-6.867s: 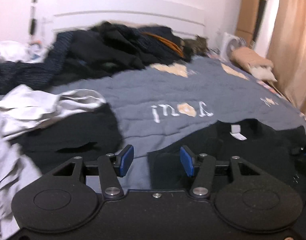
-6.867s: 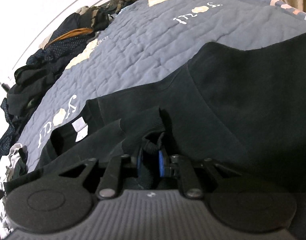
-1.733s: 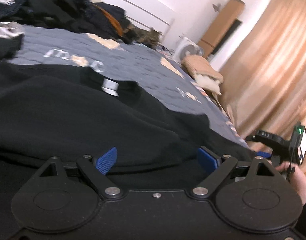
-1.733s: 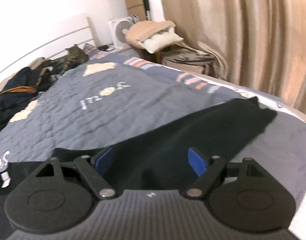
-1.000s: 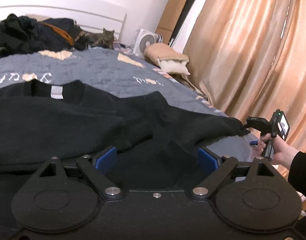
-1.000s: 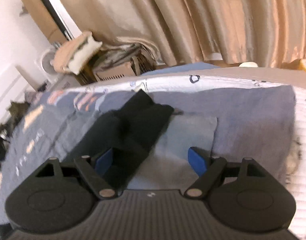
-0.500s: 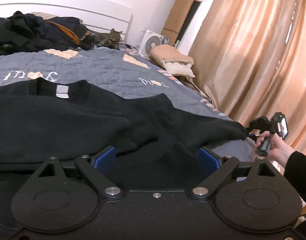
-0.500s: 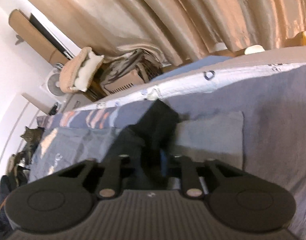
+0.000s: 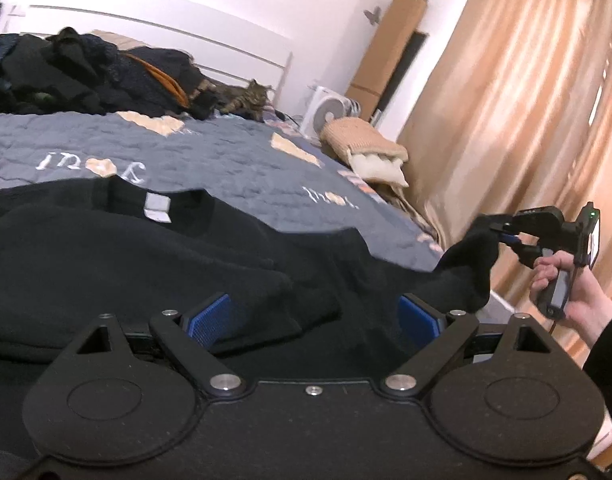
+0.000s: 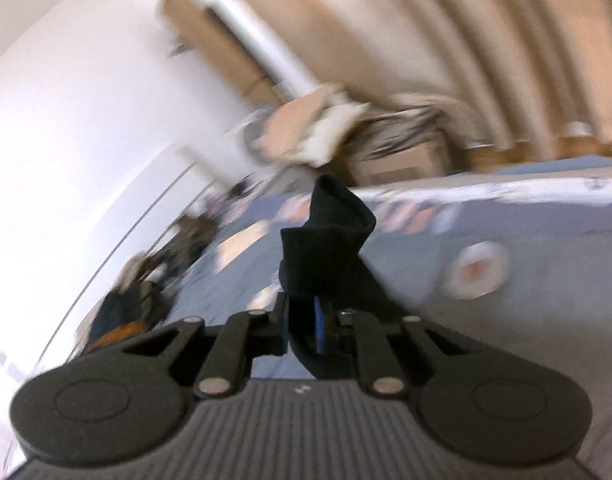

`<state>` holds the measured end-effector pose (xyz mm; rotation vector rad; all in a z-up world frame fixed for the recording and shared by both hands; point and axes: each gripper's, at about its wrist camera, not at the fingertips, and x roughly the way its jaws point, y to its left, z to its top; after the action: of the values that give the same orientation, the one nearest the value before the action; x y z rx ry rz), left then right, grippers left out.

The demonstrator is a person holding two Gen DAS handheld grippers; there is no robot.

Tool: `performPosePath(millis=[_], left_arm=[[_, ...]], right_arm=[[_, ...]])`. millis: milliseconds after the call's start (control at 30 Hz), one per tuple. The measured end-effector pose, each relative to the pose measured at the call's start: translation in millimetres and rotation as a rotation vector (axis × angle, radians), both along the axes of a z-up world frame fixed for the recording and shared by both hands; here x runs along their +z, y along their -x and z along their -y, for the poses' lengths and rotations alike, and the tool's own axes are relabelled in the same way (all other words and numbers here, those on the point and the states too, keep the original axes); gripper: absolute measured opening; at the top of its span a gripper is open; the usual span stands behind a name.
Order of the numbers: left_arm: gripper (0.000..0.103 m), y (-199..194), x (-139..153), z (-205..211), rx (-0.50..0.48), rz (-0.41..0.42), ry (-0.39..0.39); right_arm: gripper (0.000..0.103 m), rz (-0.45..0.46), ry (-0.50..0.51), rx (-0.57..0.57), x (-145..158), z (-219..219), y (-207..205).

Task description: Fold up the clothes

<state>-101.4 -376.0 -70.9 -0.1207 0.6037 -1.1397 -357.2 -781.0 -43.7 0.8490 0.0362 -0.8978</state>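
A black sweatshirt [image 9: 105, 248] with a white neck label lies spread on the grey-blue quilt [image 9: 225, 160]. My left gripper [image 9: 314, 320] is open, its blue pads [image 9: 209, 316] hovering low over the sweatshirt's body. My right gripper [image 10: 320, 320] is shut on the cuff of the sweatshirt's sleeve [image 10: 326, 240] and holds it lifted above the bed. In the left wrist view the right gripper [image 9: 506, 236] is at the far right, with the raised sleeve end [image 9: 470, 256] hanging from it.
A pile of dark clothes [image 9: 77, 76] lies at the head of the bed, with a tabby cat [image 9: 245, 98] beside it. A white fan [image 9: 326, 114], a tan cushion [image 9: 366, 148] and peach curtains [image 9: 526, 100] stand along the bed's right side.
My right gripper closed on the sleeve cuff and has lifted it off the bed. My left gripper stays open over the sweatshirt.
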Motion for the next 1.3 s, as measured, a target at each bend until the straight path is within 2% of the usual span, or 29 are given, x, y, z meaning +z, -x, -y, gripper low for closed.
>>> performPosePath(millis=[167, 333, 400, 467, 567, 733, 833, 933, 1033, 1167, 1300], left_arm=[[0.091, -22.2, 8.1, -16.6, 0.064, -0.014, 0.012], [0.093, -44.0, 3.5, -25.6, 0.109, -0.047, -0.041], [0.092, -50.8, 0.9, -28.1, 0.122, -0.058, -0.062], [0.092, -53.9, 0.2, -30.8, 0.135, -0.055, -0.072], [0.092, -54.7, 2.8, -33.7, 0.117, -0.046, -0.097], [0.093, -53.3, 3.9, -39.4, 0.099, -0.036, -0.113], [0.092, -54.4, 3.3, -40.1, 0.110, -0.053, -0.095], [0.093, -55.2, 2.8, -35.0, 0.104, -0.081, -0.081], [0.093, -54.3, -1.1, -30.0, 0.099, -0.105, -0.075], [0.092, -55.3, -8.4, -18.9, 0.046, -0.147, -0.086], [0.090, -61.6, -20.2, -7.3, 0.008, -0.253, -0.020]], right_arm=[[0.012, -0.042, 0.026, 0.199, 4.9, -60.4, -73.8], [0.012, -0.202, 0.042, 0.450, -17.5, -132.3, -155.8], [0.015, -0.277, 0.048, 0.507, -31.8, -158.8, -178.9], [0.015, -0.319, 0.024, 0.548, -39.8, -176.5, -192.1], [0.016, -0.317, -0.033, 0.630, -37.4, -191.5, -194.9], [0.016, -0.276, -0.053, 0.553, -14.5, -186.2, -167.0], [0.016, -0.261, -0.042, 0.455, -3.8, -175.7, -146.8], [0.019, -0.211, -0.045, 0.419, -1.3, -173.3, -138.1], [0.026, -0.209, -0.038, 0.400, -6.6, -171.6, -142.7], [0.028, -0.226, -0.093, 0.397, -22.6, -167.1, -152.2], [0.028, -0.249, -0.098, 0.396, -27.6, -163.7, -152.6]])
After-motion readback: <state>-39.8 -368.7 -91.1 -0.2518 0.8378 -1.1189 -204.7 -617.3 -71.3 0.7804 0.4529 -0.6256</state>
